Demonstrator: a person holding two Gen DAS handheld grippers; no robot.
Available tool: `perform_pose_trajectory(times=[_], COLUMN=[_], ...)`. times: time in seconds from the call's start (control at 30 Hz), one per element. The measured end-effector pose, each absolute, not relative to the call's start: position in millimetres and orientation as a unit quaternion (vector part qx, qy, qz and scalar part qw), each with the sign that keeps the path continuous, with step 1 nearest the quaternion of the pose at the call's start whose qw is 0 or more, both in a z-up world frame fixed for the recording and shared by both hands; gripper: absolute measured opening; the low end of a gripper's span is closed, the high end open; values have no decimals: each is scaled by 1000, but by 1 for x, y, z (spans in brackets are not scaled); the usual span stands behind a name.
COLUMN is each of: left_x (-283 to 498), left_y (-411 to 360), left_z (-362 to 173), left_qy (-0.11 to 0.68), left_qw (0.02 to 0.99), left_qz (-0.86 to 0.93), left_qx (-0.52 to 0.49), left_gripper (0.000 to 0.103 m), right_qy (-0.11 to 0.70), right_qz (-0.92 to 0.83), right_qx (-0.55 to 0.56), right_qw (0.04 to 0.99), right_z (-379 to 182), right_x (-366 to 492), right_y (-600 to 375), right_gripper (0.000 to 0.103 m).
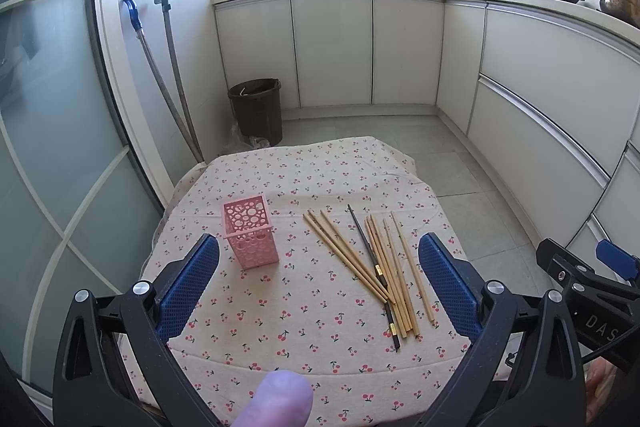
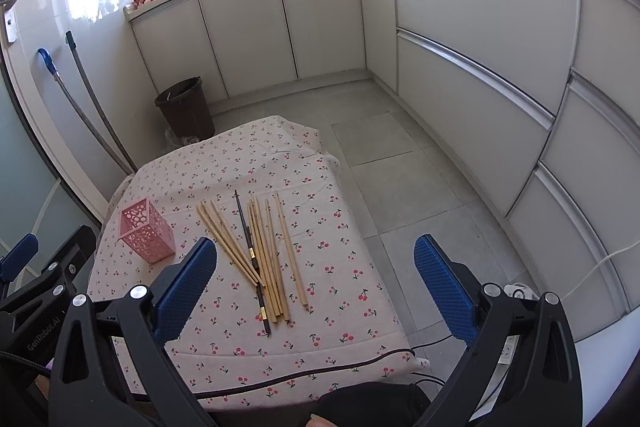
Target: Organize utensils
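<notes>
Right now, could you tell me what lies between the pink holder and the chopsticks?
Only bare cherry-print cloth separates the pink holder from the chopsticks, in both wrist views.

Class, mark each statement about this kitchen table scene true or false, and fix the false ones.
1. The pink holder stands upright on the cloth. True.
2. Chopsticks already stand in the holder. False: the chopsticks all lie on the cloth, to the right of the holder.
3. One dark chopstick lies among the pale wooden ones. True.
4. The left gripper is shut on a chopstick. False: its jaws stand wide apart and hold nothing.
5. The right gripper has its jaws open. True.
6. The bin stands on the table. False: it stands on the floor beyond it.
</notes>
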State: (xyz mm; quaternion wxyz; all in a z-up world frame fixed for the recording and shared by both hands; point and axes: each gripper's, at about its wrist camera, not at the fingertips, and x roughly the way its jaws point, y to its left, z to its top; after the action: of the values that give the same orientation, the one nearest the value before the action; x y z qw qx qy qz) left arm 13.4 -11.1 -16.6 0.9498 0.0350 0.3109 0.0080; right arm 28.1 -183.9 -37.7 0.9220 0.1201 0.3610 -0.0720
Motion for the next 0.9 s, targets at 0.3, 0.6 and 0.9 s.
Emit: perform_pose_trajectory(times=[0.3, 0.6, 0.9], left_x=[14, 29, 85], left_y=[-12, -15, -29], left_z=[-21, -38, -193], left_qy=[315, 349, 631], left_qw=[948, 936, 763], left_qz=[10, 10, -141], left_qx=[37, 48, 3], left_gripper=[96, 96, 96], right_qy=[361, 361, 395], right_qz=[-72, -72, 108], right_qx=[121, 150, 415], right_qw=[922, 918, 812], right_z=[-38, -50, -147], right_x=[28, 34, 63], right_y=[-184, -195, -245], right_gripper=[96, 96, 96])
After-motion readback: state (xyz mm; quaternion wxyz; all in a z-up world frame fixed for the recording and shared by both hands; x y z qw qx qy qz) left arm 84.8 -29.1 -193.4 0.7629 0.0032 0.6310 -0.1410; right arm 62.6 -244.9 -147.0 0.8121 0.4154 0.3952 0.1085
